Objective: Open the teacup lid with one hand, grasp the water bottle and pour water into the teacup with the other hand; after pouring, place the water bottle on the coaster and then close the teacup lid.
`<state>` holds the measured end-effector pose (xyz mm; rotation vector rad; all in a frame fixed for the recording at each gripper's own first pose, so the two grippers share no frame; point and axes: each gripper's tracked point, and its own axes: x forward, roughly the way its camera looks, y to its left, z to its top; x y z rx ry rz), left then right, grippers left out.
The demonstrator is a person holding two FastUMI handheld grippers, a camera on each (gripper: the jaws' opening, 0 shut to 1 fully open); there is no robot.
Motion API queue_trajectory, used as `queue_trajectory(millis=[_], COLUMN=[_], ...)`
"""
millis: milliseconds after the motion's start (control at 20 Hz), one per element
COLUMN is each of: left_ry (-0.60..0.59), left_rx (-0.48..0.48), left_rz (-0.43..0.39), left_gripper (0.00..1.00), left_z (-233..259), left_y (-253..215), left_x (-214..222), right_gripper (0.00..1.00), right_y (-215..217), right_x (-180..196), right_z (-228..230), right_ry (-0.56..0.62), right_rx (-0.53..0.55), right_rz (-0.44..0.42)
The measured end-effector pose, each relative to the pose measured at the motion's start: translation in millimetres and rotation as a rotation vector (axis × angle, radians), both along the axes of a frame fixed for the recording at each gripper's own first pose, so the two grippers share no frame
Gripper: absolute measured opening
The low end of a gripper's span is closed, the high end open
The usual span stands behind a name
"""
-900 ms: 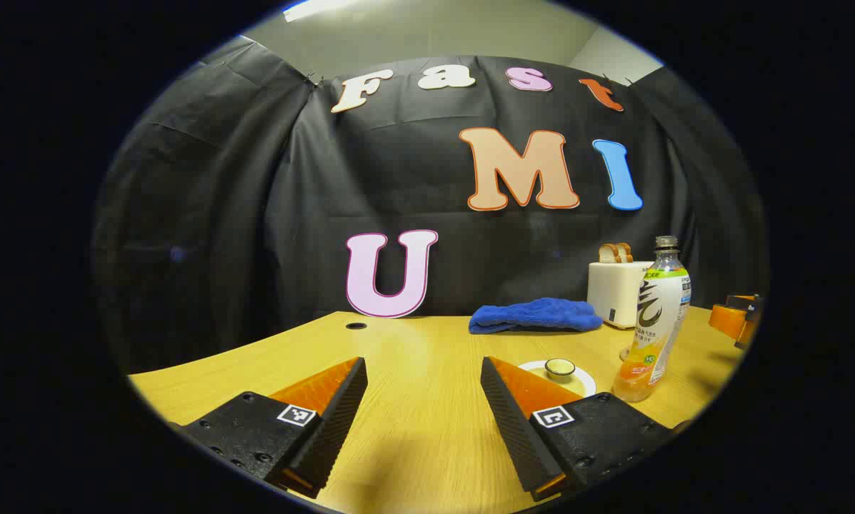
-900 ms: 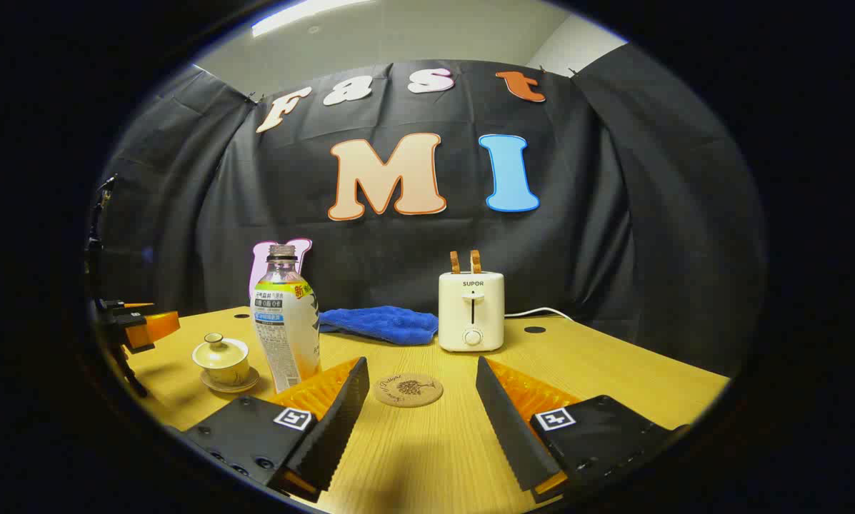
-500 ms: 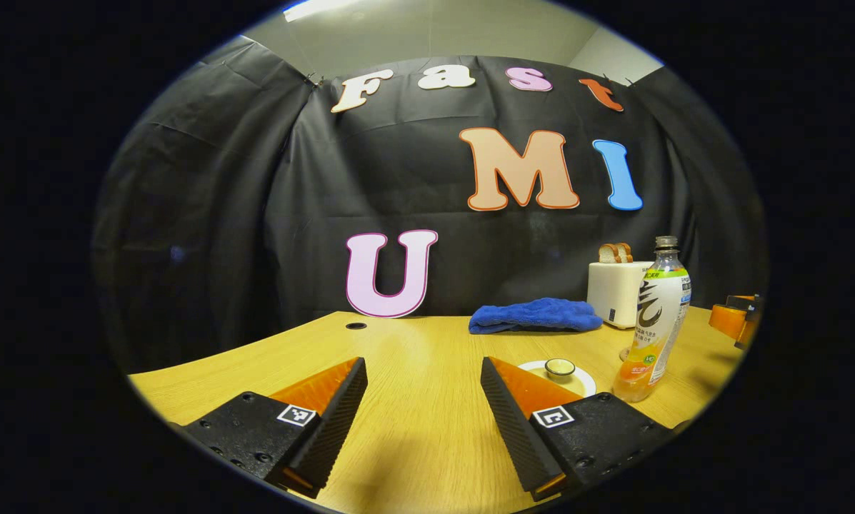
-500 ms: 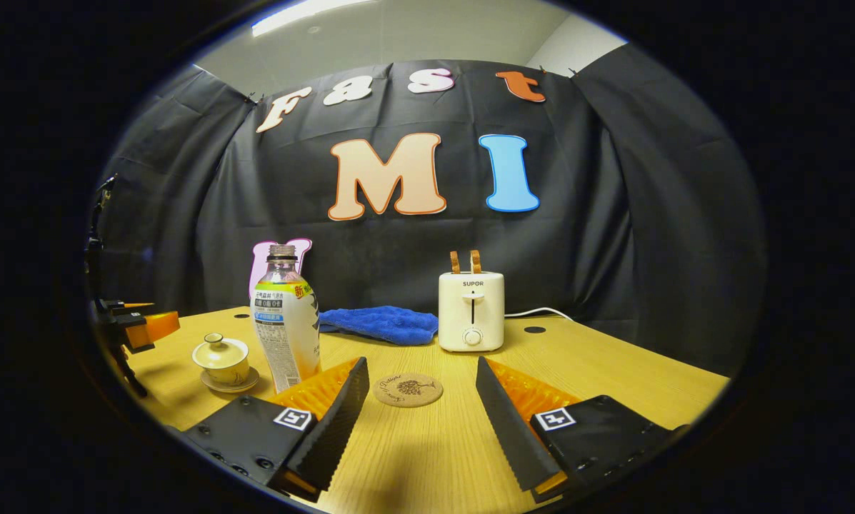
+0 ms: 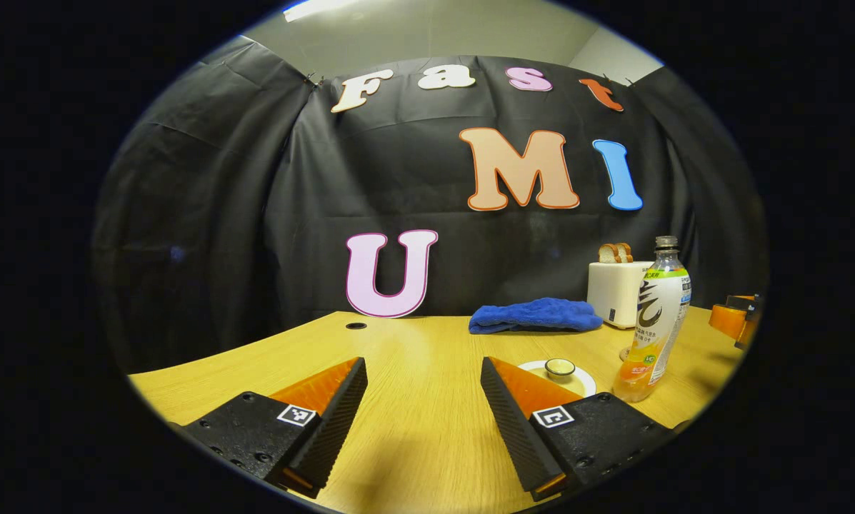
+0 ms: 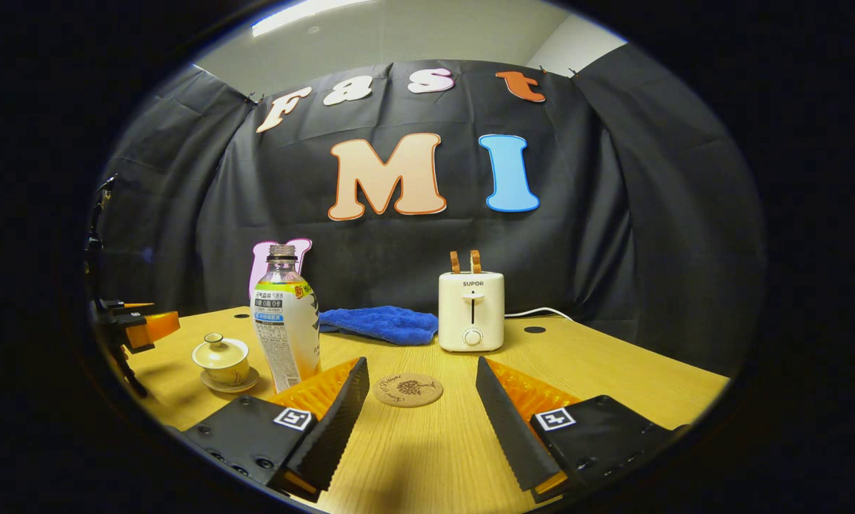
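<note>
Task status: not started. No step of the sequence shows as done.

Left tool (image 5: 423, 400): fingers spread wide, nothing between them, positioned low over the tabletop (image 5: 413, 343). Right tool (image 6: 422, 403): likewise spread and empty.

Teacup (image 6: 221, 360): stands on its saucer (image 6: 229, 384) near the left edge of the right gripper view, with the teacup lid (image 6: 219, 349) seated on it. In the left gripper view the lid knob shows just beyond the left tool's right finger.

Water bottle (image 6: 286, 328): upright on the tabletop, just beside the teacup, uncapped as far as can be judged, with liquid visible at the base.

Coaster (image 6: 408, 390): bare, lying ahead of the right tool between its fingers.

Remaining steps: lift the lid, grasp the bottle, pour, set the bottle on the coaster, refit the lid.
</note>
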<state>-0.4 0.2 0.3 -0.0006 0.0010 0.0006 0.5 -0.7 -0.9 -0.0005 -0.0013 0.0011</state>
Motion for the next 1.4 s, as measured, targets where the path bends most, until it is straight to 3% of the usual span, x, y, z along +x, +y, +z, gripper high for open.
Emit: queue_trajectory(millis=[100,500,850,950,1400], left_ry=[0.0,-0.001,-0.003,-0.005,-0.008], left_rx=[0.0,0.0,-0.005,-0.007,-0.01], left_rz=[0.0,-0.029,-0.05,-0.09,-0.309], left_gripper=[0.94,0.94,0.94,0.94,0.94], left_z=[0,0,1,1,2], left_y=[1,-5,-9,-17,-59], left_x=[0,0,0,0,-3], right_gripper=[0.94,0.99,0.94,0.99,0.99], right_y=[0,0,0,0,0], right_x=[0,1,1,1,0], right_z=[0,0,0,0,0], right_ry=[0.0,0.0,-0.001,-0.001,-0.001], right_rx=[0.0,0.0,0.0,0.0,0.0], right_rz=[0.0,0.0,0.001,0.001,0.005])
